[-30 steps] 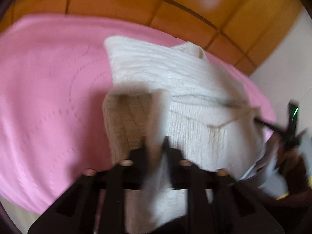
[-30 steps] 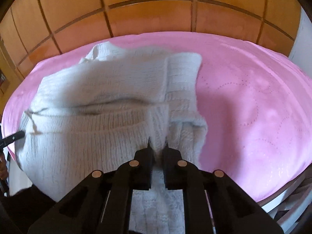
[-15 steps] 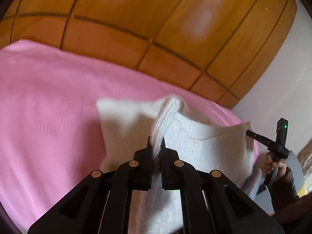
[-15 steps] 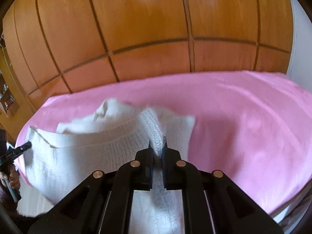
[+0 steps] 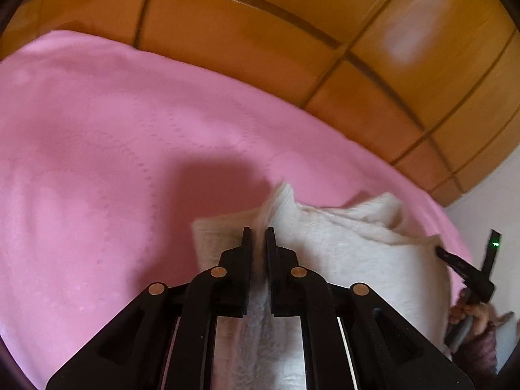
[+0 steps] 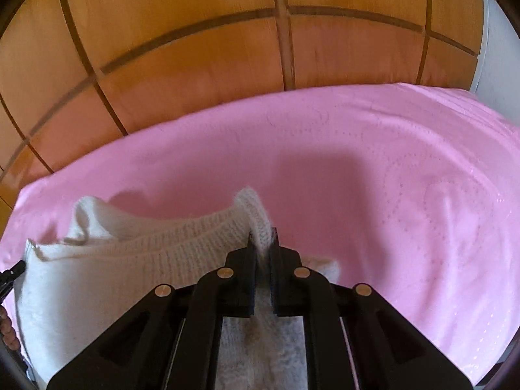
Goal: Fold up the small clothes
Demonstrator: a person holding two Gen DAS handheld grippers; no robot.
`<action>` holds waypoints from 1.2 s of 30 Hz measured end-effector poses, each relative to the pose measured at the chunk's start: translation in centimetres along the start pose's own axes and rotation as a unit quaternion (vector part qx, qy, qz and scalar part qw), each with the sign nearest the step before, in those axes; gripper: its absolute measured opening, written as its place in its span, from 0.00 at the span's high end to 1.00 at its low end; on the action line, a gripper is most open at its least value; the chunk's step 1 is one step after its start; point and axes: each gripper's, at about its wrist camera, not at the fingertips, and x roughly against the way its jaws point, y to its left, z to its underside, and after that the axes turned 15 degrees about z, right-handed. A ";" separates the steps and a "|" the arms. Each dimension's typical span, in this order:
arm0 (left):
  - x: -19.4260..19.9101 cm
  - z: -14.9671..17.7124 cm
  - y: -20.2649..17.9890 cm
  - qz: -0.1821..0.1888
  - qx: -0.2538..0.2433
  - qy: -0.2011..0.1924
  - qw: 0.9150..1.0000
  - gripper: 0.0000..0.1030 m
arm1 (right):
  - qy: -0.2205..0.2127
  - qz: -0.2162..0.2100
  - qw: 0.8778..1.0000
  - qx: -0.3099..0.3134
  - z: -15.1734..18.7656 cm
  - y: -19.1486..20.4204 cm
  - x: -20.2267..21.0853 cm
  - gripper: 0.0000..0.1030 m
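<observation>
— Left gripper?
— Clamped on a corner of the white knit garment, a tuft of fabric poking up between the 2 black fingers. Held up off the pink bedspread, with a dark shadow cast on the pink just beyond the tips.

— Right gripper?
— Also pinched tight on the white knit garment, on the ribbed edge, which curls up and over the tips. Jaws nearly together, only knit between them.

— And the cloth between the 2 tools?
— Stretched from one to the other as a ribbed hem, sagging slightly. Below that, hanging down in front toward the lower edge of both views. Doubled over, with another layer and a folded lump showing behind the hem. Lifted above the pink bedspread at the gripped edge; whether the lower part touches the bed, cannot tell.

— Anything at the edges?
— In the left wrist view, the right gripper seen from the side at far right, a green light lit on it, and the person's right hand wrapped around the handle. In the right wrist view, only a sliver of the left gripper at the far left.

— Background?
— Wooden paneling with dark grooves behind the bed, a strip of white wall at the right.
</observation>
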 end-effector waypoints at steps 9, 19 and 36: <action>2.7 1.3 -5.2 0.050 -0.101 -0.014 0.994 0.62 | -0.051 -0.078 0.995 0.024 1.8 2.0 6.4 0.54; -4.0 3.8 -7.3 0.031 -0.133 0.055 0.989 0.96 | 0.001 -0.098 0.989 0.106 4.2 8.5 3.7 0.94; -9.2 0.8 -4.5 -0.059 -0.081 0.021 0.995 1.00 | -0.018 -0.034 0.996 0.082 3.4 10.0 0.1 0.96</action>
